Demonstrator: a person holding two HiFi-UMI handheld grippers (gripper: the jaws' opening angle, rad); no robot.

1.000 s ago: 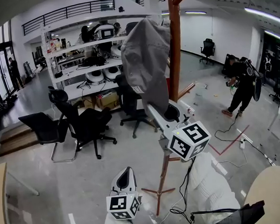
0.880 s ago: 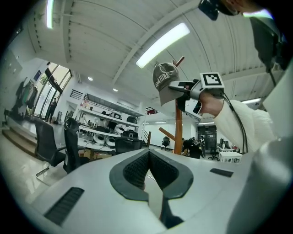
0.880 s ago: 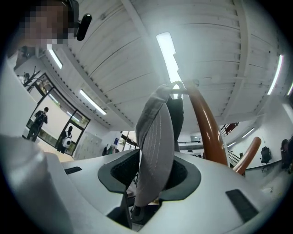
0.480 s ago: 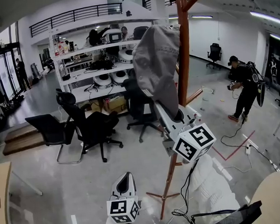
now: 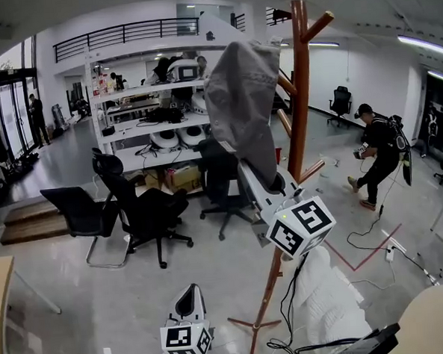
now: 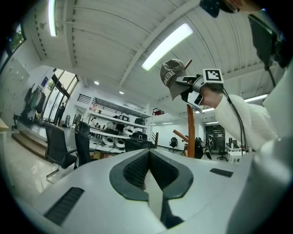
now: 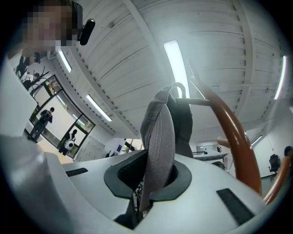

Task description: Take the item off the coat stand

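Observation:
A grey cap (image 5: 243, 104) hangs against the brown wooden coat stand (image 5: 299, 108), its top level with the upper pegs. What it hangs from is hidden. My right gripper (image 5: 254, 172) reaches up from below and is shut on the cap's lower edge. In the right gripper view the grey fabric (image 7: 160, 132) sits pinched between the dark pads (image 7: 120, 173), with the stand's pole (image 7: 233, 132) curving past on the right. My left gripper (image 5: 187, 296) is held low and apart, shut with nothing in it (image 6: 147, 157). From there the cap (image 6: 171, 77) shows high up.
Black office chairs (image 5: 145, 211) stand left of the stand, before white shelving (image 5: 142, 102) loaded with equipment. A person (image 5: 373, 152) walks at the right, beyond red floor tape (image 5: 364, 250) and cables. The stand's legs (image 5: 253, 324) spread on the grey floor by my white sleeve (image 5: 326, 301).
The head view has tilted up, so more of the stand's top shows. My right gripper stays at the cap's lower edge. The left gripper sits slightly lower in view.

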